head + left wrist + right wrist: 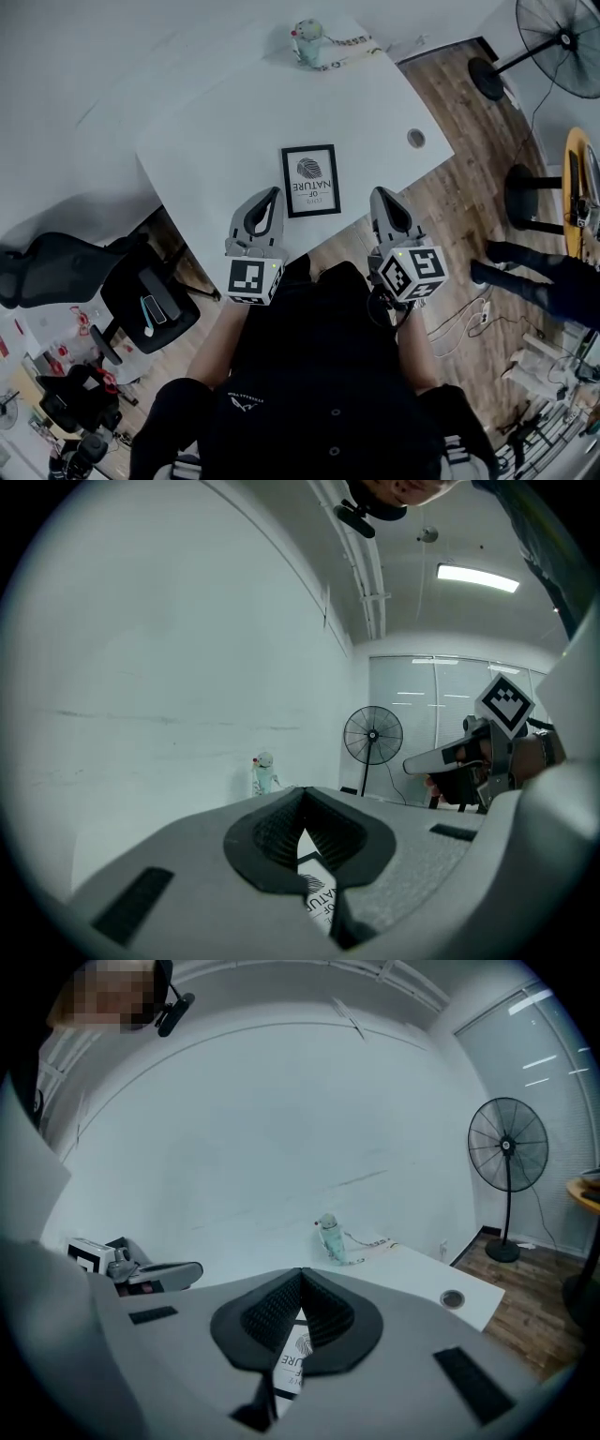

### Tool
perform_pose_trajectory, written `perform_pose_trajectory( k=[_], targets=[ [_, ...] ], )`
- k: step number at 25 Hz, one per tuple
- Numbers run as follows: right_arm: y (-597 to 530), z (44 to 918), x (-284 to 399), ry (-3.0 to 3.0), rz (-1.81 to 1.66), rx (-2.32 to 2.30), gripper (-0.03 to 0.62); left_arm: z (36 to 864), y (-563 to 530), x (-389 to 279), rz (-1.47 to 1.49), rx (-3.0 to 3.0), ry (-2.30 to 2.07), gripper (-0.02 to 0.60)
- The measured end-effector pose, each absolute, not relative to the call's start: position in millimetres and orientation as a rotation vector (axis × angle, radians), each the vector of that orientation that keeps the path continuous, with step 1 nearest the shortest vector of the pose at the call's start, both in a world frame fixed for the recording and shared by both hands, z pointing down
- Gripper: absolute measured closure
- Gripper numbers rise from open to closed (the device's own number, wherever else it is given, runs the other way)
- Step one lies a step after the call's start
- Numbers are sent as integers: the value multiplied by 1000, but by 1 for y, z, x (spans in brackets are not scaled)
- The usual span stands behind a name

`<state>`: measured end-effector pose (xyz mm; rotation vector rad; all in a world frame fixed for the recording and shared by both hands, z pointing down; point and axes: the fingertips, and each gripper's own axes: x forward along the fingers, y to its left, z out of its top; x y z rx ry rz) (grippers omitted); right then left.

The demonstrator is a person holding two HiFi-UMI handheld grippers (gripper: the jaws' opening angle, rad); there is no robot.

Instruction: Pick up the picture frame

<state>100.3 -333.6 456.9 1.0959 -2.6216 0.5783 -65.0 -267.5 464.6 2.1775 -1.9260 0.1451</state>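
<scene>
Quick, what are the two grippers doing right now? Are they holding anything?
Left gripper: closed, holding nothing.
Right gripper: closed, holding nothing.

Black rectangular picture frame (310,180) with a thin dark border and a white mount. It lies flat and face up on the white table (216,141), close to the table edge nearest you, with its long sides running away from you. A dark fingerprint motif fills the far half of the print. The lettering "OF NATURE" sits beneath it, on your side.
</scene>
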Motion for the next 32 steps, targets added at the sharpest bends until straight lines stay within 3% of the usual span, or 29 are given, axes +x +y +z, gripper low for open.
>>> perform_pose_trajectory(
  k=[26, 32],
  targets=[
    [-363, 619, 62, -2282, 795, 940, 595, 625, -304, -85, 303, 1903, -1719, 577],
    [-359, 660, 60, -2195, 866, 882, 531, 672, -297, -71, 328, 1796, -1601, 574]
  ],
)
